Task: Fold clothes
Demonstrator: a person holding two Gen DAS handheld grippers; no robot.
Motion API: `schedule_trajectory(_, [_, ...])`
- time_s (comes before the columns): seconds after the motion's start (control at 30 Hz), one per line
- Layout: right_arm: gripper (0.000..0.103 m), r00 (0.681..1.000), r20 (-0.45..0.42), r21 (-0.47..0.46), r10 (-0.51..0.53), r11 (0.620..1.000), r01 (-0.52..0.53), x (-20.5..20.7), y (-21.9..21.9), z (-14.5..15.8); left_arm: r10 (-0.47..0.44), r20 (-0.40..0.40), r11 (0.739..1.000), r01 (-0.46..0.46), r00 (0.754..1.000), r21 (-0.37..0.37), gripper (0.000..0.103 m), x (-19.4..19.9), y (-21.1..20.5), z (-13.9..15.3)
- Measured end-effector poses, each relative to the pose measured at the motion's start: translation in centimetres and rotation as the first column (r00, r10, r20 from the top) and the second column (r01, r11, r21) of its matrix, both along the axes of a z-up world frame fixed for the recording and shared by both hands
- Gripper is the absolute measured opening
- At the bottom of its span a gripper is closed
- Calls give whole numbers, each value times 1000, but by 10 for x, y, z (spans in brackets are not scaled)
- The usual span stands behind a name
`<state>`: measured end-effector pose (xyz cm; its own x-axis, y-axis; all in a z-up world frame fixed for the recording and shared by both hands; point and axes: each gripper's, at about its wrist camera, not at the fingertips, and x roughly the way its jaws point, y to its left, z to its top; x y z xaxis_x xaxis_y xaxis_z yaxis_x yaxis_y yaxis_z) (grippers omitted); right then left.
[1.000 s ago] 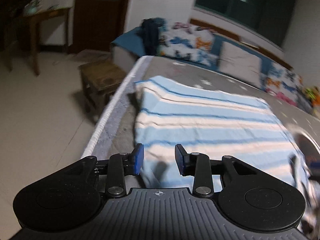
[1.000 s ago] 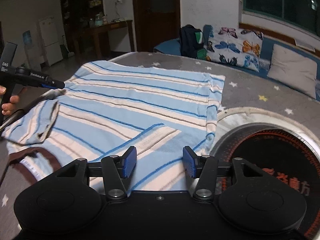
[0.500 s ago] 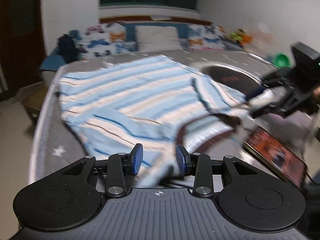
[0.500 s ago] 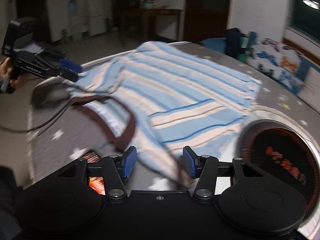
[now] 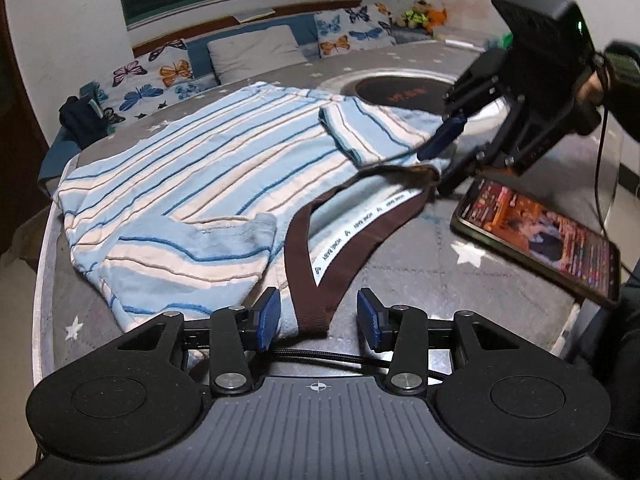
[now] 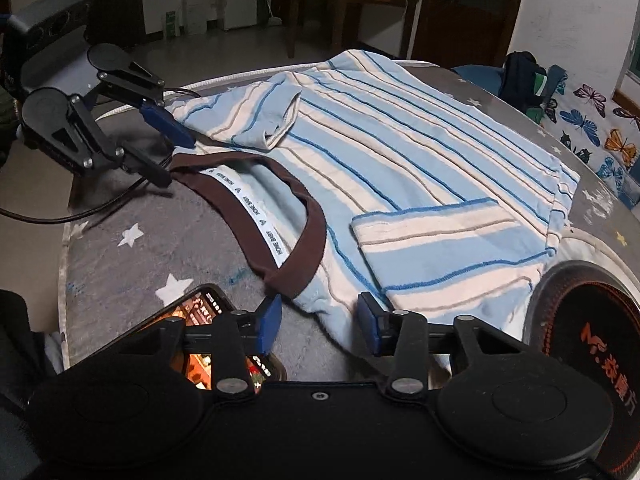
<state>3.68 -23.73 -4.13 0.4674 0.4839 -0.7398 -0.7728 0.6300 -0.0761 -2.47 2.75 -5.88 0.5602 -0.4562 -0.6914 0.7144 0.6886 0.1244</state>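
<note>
Two hand-held grippers flank a striped shirt (image 5: 208, 168) spread flat on a star-print cover (image 5: 420, 264), apparently at the start of a fold.

From the left wrist view, the left gripper (image 5: 318, 320) sits low at the near edge, its blue pads set partly apart and opening, with the tip of the brown collar (image 5: 304, 264) lying between them but not pinched. Across the shirt, the right gripper (image 5: 436, 160) reaches for the shoulder cloth by the collar; whether its pads press the fabric cannot be told from here. A lit phone (image 5: 536, 232) rests on the cover just beside it, and one sleeve (image 5: 368, 132) is already turned in over the body, likely to square the outline.

From the right wrist view, the right gripper (image 6: 318, 322) has its pads narrowing on the pale shoulder edge, which lies between them without yet being clamped. The left gripper (image 6: 160, 152) is at the far collar corner, its fingers apart. Both tools sit at the neckline, probably so the top edge can be lifted evenly. A round black cooktop (image 6: 580, 344) lies at the right.
</note>
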Motion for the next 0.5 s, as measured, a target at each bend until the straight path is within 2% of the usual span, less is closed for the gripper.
schedule_trajectory(0.13, [20, 1000, 27, -19, 0, 1000, 1, -1, 4, 0, 0, 10, 1000, 0, 1000, 12, 43, -3, 0, -3])
schedule_trajectory(0.17, [18, 1000, 30, -12, -6, 1000, 6, -1, 3, 1, 4, 10, 1000, -4, 1000, 10, 36, -2, 1, -3])
schedule_trajectory(0.2, [16, 999, 32, -5, -11, 1000, 11, 0, 2, 1, 11, 13, 1000, -12, 1000, 12, 25, -1, 1, -3])
schedule_trajectory(0.27, [14, 999, 48, 10, -22, 1000, 22, 1, 1, 5, 25, 14, 1000, -25, 1000, 12, 22, 2, 2, -3])
schedule_trajectory(0.33, [14, 998, 52, 25, -30, 999, 29, 2, 0, 8, 38, 27, 999, -38, 999, -5, 16, 4, 2, 0])
schedule_trajectory(0.5, [13, 994, 96, 42, -51, 998, 47, 9, -3, 16, 104, 81, 992, -97, 991, -86, 13, 20, 8, 23])
